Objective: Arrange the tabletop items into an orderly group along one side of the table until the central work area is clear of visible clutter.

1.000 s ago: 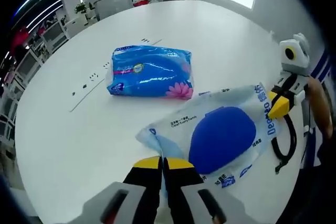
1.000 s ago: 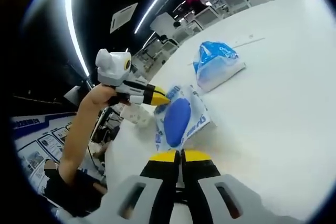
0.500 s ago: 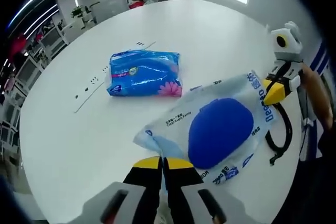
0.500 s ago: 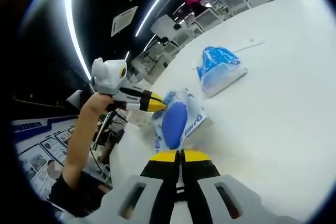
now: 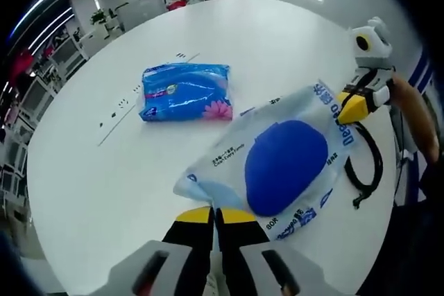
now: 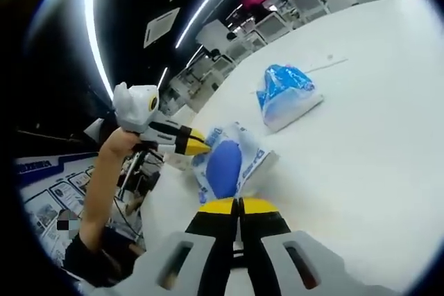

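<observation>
Wipes first: the flat, clear-plastic wet-wipe pack with the big blue oval lid (image 5: 284, 168) hangs stretched between my two tools. My left gripper (image 5: 215, 214) has its yellow-tipped jaws pressed together on the crimped seam at the pack's near end, and my right gripper (image 6: 238, 204) pinches the opposite seam the same way; in the left gripper view that other tool (image 5: 354, 105) shows at the far end of the pack, up and to the right of my left jaws.

I judge this pack soft and floppy, fairly light but saggy in the middle, with slick film that could slide out of a shallow bite. The flat seams at each end are the sensible places to hold, since the lid is too rounded for the jaws.

Beyond my left jaws, ahead and to the left, the blue soft plastic tissue packet with a pink flower print (image 5: 184, 93) lies flat on the white round table (image 5: 90, 185), well apart from the wipes. It looks squashy and light; a pinch on its end fold should do.
</observation>
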Demonstrator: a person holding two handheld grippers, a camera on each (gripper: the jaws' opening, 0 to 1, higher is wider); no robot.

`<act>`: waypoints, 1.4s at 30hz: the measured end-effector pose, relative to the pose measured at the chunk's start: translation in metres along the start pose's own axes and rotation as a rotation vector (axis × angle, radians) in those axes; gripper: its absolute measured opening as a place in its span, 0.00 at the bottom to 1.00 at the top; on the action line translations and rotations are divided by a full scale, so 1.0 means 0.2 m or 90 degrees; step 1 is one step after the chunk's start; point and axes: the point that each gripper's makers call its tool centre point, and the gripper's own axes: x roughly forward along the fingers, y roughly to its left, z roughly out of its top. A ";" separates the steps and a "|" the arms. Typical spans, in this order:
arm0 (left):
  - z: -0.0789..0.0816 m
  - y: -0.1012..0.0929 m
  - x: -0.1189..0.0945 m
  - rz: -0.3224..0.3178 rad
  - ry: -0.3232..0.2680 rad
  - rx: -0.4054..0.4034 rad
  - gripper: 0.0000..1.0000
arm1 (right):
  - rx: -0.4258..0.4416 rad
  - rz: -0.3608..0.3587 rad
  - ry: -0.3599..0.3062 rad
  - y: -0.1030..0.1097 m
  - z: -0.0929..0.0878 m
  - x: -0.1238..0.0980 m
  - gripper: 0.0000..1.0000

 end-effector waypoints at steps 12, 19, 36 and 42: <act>-0.05 -0.01 -0.03 0.000 0.019 0.018 0.01 | 0.003 -0.013 -0.001 -0.02 0.00 0.03 0.00; -0.07 -0.02 -0.03 -0.006 0.025 0.023 0.02 | 0.005 -0.020 0.000 -0.05 0.03 0.04 0.00; -0.13 -0.06 -0.04 -0.019 0.029 0.031 0.02 | 0.000 -0.037 0.001 -0.10 0.09 0.07 0.00; -0.14 -0.08 -0.05 -0.025 0.025 0.036 0.03 | 0.000 -0.047 0.001 -0.13 0.10 0.08 0.00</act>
